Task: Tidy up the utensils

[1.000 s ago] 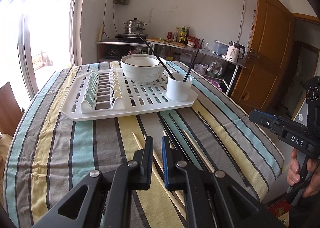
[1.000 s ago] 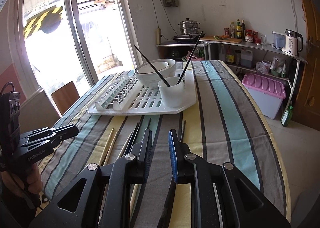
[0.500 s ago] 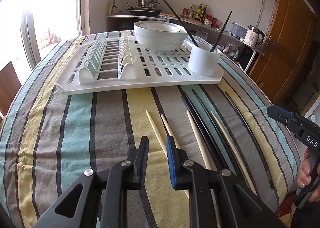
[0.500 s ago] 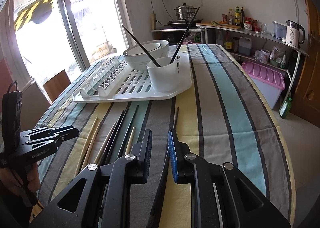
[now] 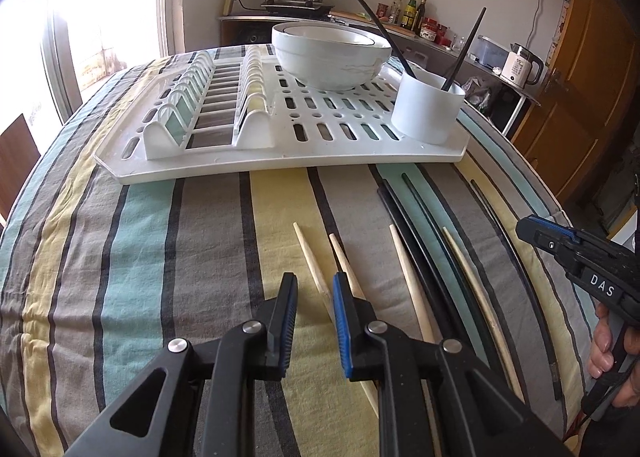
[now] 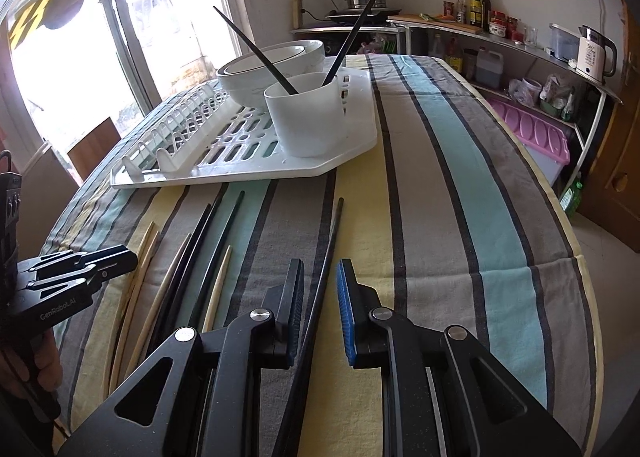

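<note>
**Utensils on striped bench, both grippers released**

Bench (image 5: 168, 257): covered in a striped cloth of grey, yellow and teal; fills the lower and middle frame in both views.

Drying rack (image 5: 224, 161): white, slotted, lying flat across the centre of the left wrist view, upper left of centre in the right wrist view.

Bowls (image 5: 332, 57): white, stacked, on the rack's far side.

Cup (image 6: 306, 117): white, on the rack's right corner, with two black chopsticks (image 6: 360, 21) leaning in it.

Loose chopsticks: wooden chopsticks (image 5: 312, 261) and black ones (image 5: 424, 233) lie side by side on the cloth, just in front of the rack, lower right of centre in the left wrist view.

Left gripper (image 5: 314, 299): fingers parted, holding nothing; a wooden chopstick lies on the cloth between them.

Right gripper (image 6: 319, 289): fingers parted, holding nothing; a single black chopstick (image 6: 330, 253) runs along the cloth through the gap.
</note>
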The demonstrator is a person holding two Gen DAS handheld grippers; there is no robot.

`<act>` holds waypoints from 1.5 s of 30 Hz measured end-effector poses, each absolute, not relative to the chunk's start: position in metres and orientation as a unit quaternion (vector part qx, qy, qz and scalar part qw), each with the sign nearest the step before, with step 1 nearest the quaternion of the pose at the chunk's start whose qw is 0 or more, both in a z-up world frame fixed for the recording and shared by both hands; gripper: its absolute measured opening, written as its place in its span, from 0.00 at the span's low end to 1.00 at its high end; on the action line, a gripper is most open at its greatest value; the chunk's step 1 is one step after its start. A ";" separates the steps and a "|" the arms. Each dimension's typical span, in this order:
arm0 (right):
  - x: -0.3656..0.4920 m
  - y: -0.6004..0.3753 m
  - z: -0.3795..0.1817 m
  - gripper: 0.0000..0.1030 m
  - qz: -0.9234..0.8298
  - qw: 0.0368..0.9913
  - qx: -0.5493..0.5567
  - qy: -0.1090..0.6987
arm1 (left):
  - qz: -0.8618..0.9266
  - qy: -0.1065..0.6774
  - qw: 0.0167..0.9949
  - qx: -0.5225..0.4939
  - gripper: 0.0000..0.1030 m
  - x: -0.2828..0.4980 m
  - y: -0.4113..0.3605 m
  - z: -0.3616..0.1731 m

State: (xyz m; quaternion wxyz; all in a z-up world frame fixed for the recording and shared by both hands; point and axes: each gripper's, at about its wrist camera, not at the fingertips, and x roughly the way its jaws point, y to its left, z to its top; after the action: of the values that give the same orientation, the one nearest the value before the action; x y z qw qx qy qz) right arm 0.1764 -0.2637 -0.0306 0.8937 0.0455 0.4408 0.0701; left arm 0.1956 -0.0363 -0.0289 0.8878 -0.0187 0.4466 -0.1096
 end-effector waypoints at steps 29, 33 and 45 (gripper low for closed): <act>0.219 -0.239 -0.043 0.06 0.065 0.864 -0.022 0.499 | -0.108 0.442 0.890 0.031 0.05 0.206 -0.045 -0.031; 0.214 -0.242 -0.038 0.05 0.073 0.868 -0.002 0.491 | -0.116 0.435 0.893 0.022 0.05 0.203 -0.041 -0.026; 0.183 -0.247 0.037 0.05 0.092 0.915 0.022 0.391 | -0.149 0.363 0.920 0.005 0.04 0.182 -0.027 0.041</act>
State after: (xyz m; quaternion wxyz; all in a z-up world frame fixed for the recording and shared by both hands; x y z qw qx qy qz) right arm 0.1829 -0.2467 0.0368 0.9154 0.0218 0.3912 0.0920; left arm 0.1823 -0.0273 0.0409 0.9196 0.0045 0.3633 -0.1494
